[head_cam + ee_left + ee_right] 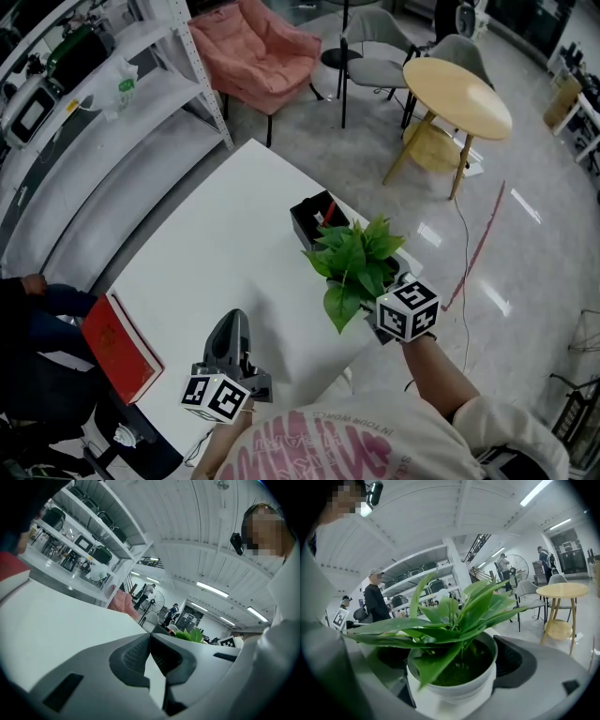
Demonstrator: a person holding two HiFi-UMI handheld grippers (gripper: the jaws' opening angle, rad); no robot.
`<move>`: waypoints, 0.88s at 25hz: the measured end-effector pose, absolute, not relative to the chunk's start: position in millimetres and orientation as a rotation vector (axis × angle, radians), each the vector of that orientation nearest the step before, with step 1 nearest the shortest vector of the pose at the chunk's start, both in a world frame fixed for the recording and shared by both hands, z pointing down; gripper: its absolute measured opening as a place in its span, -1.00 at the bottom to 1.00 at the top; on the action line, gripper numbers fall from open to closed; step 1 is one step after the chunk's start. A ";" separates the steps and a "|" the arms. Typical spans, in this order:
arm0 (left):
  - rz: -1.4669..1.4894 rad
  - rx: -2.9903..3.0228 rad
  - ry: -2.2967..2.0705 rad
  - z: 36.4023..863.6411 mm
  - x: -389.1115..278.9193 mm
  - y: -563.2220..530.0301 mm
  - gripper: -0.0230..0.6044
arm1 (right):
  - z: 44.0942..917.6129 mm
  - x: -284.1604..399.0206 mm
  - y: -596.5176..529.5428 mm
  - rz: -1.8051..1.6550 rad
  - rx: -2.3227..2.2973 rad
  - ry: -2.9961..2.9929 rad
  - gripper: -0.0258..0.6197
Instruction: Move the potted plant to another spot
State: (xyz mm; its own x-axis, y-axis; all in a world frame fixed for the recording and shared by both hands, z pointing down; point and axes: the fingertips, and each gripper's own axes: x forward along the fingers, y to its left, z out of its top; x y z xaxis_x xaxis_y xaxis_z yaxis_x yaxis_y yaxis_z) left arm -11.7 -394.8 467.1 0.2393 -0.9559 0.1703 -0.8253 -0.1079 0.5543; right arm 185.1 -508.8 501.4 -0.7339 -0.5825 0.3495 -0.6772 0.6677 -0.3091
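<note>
The potted plant [354, 265], broad green leaves in a white pot [457, 689], is at the right edge of the white table [220, 258]. My right gripper [386, 302] comes in from the near side, and its grey jaws are closed on either side of the pot [450, 665]. Leaves hide the pot in the head view, so I cannot tell whether it rests on the table. My left gripper [231, 345] lies low over the table's near edge, pointing away from me. Its jaws meet [150, 640] with nothing between them.
A black open box [317, 217] stands on the table just behind the plant. A red book [120, 348] lies at the table's near left corner. Beyond the table are a pink armchair [258, 52], grey chairs [380, 47], a round wooden table [457, 94] and white shelving [84, 103].
</note>
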 end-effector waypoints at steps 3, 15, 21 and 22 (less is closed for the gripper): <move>-0.292 1.973 -1.619 467.1 -10.0 -393.4 -0.85 | 501.0 185.2 -507.7 0.622 1.021 -2.662 0.78; -0.285 1.978 -1.614 469.9 -10.7 -387.0 -0.85 | 503.0 185.2 -503.4 0.554 1.028 -2.657 0.79; -0.296 1.968 -1.615 471.6 -13.5 -382.7 -0.85 | 504.9 184.3 -500.9 0.533 1.024 -2.649 0.79; -0.300 1.968 -1.615 471.8 -13.6 -382.1 -0.85 | 505.2 184.3 -500.1 0.525 1.025 -2.647 0.79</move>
State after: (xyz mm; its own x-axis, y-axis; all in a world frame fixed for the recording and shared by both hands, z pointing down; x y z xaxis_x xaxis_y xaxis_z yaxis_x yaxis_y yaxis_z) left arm -13.6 -382.1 471.8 0.2457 -0.9526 0.1794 -0.8248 -0.1082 0.5550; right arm 184.3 -500.1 505.2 -0.7199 -0.5946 0.3582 -0.6863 0.6870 -0.2388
